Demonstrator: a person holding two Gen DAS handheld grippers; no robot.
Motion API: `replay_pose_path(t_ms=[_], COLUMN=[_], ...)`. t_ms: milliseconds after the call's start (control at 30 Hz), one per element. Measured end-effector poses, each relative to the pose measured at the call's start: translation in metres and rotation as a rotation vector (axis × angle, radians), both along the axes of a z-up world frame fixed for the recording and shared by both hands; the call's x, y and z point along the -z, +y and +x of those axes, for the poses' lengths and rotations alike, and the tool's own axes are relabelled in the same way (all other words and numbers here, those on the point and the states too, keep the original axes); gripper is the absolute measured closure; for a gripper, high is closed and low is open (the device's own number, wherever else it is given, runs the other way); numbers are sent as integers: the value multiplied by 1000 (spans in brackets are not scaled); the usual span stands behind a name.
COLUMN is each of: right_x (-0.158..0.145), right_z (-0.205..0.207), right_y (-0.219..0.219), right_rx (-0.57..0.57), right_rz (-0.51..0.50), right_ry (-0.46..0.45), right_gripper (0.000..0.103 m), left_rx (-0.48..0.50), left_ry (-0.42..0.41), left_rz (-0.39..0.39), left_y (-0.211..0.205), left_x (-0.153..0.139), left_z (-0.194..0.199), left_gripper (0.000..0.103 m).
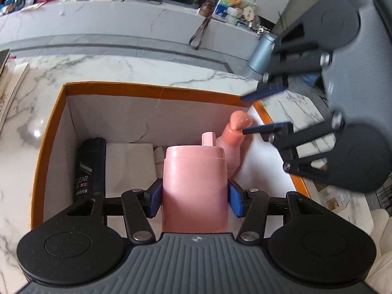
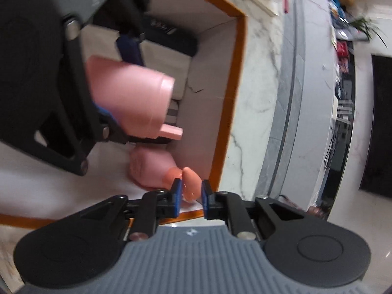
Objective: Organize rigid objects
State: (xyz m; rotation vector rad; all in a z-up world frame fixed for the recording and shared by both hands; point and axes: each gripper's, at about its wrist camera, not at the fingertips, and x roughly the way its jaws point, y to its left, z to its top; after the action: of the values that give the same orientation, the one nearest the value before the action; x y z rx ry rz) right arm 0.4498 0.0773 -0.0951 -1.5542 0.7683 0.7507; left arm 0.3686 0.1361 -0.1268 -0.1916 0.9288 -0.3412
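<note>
- Left wrist view: the left gripper (image 1: 194,197) is clamped on the pink bottle (image 1: 194,183), its blue pads (image 1: 154,202) pressing on both sides of the body, below the shoulder. The bottle hangs over the box (image 1: 152,90), cap pointing towards the far wall.
- In the box lie a black bottle (image 1: 88,169) along the left wall, a white pack (image 1: 127,161) beside it, and a peach bottle (image 1: 234,137) at the right, its rounded cap up.
- The right gripper (image 1: 265,111) comes in from the right, blurred; one finger sits at the peach cap. Whether it grips cannot be read from here.
- Right wrist view: the right gripper (image 2: 191,197) straddles the peach bottle's (image 2: 156,169) cap with its jaws narrowly apart. A pad (image 2: 177,196) seems to touch on one side and a sliver of gap shows on the other, so I judge it not clamped.
- Only this view shows that gap, and that the peach bottle lies on its side on the box (image 2: 241,56) floor. Only the left view shows the left pads' seat on the pink bottle (image 2: 129,95).
- Handling, as a judgement: both bottles look like stiff, smooth plastic, fairly light and not fragile. The glossy round cap is a slippery hold; the neck or flat body would be surer.
</note>
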Motion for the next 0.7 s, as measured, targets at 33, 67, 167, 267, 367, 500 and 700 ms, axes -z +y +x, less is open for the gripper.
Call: replay_pose_path(t_ms=[33, 67, 167, 267, 367, 500, 700], right_x=[-8, -13, -36, -50, -55, -51, -45], right_z=[5, 10, 14, 11, 0, -24, -54], right_y=[-2, -5, -17, -31, -43, -62, -91], right_rx=[49, 101, 226, 335, 445, 603, 825], right_rz=[55, 114, 270, 401, 508, 668, 930], right_ry=[17, 29, 34, 29, 37, 39, 168], right_gripper=[74, 74, 74, 74, 74, 74, 74], left_rx=[5, 9, 16, 28, 7, 1, -1], left_ry=[-7, -9, 8, 45, 63, 91, 102], left_rz=[11, 29, 80, 75, 84, 109, 117], left_y=[-2, -4, -9, -10, -9, -9, -11], left_x=[1, 2, 7, 8, 2, -2, 3], left_z=[-2, -3, -8, -13, -15, -24, -46], left_gripper=[41, 41, 41, 41, 40, 38, 39])
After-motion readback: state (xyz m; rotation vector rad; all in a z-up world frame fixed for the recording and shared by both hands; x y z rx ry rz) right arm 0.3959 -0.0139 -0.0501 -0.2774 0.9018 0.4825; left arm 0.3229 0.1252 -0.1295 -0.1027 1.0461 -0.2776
